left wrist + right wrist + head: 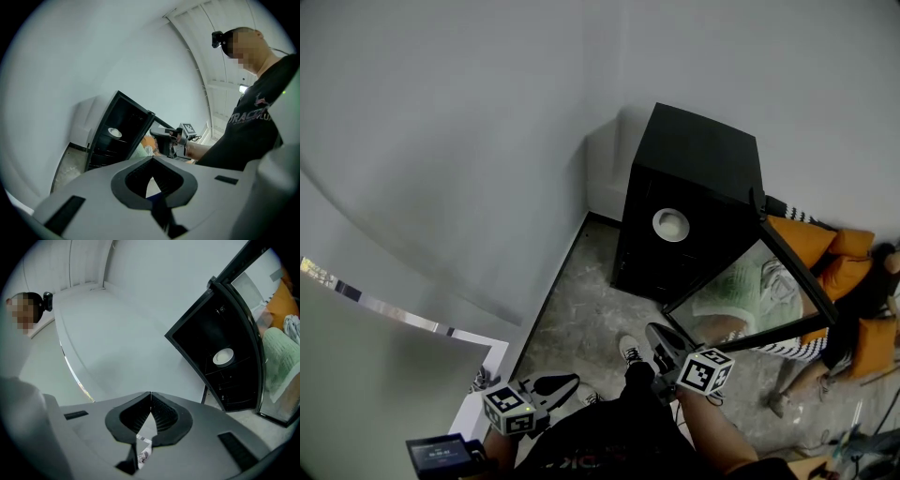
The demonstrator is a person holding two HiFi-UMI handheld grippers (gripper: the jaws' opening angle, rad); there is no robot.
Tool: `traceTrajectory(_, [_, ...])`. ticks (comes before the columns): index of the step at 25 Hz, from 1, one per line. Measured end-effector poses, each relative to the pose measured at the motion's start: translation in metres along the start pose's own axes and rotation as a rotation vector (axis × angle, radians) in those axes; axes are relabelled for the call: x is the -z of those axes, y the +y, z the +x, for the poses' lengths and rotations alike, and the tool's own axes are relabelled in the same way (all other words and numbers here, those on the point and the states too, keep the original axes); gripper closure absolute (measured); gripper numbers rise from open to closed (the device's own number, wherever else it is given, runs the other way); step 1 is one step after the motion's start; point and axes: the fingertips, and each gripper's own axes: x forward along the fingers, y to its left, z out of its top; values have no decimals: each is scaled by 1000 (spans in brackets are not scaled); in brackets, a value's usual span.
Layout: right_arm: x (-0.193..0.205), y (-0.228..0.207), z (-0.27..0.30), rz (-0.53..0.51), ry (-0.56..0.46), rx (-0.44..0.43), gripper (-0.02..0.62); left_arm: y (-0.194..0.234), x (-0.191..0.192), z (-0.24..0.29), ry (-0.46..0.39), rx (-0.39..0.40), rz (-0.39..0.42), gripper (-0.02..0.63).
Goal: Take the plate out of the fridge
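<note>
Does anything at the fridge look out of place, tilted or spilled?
Nothing stands out. The black fridge stands upright with its door swung open, the white plate lies flat on a shelf inside, and I see no spill on the floor before it.

A black lettered T-shirt (255,126) is worn. Grey shells and square-marker cubes are seen on the left gripper (152,157) and right gripper (150,393).
</note>
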Motion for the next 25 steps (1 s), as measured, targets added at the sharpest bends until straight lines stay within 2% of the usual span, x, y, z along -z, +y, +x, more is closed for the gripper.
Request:
traceTrajectory(5, [-22, -26, 15, 11, 25, 36, 591, 6, -13, 5, -33, -51, -32, 601])
traceTrajectory(10, [-50, -57, 18, 132, 0, 77, 591, -6, -37, 16, -60, -73, -44, 601])
traceTrajectory(16, [-75, -118, 37, 275, -26, 150, 591, 4, -56, 35, -29, -114, -66, 601])
traceTrajectory(25, [-92, -236, 75, 446, -107, 396, 584, 21, -67, 63, -9, -158, -116, 601])
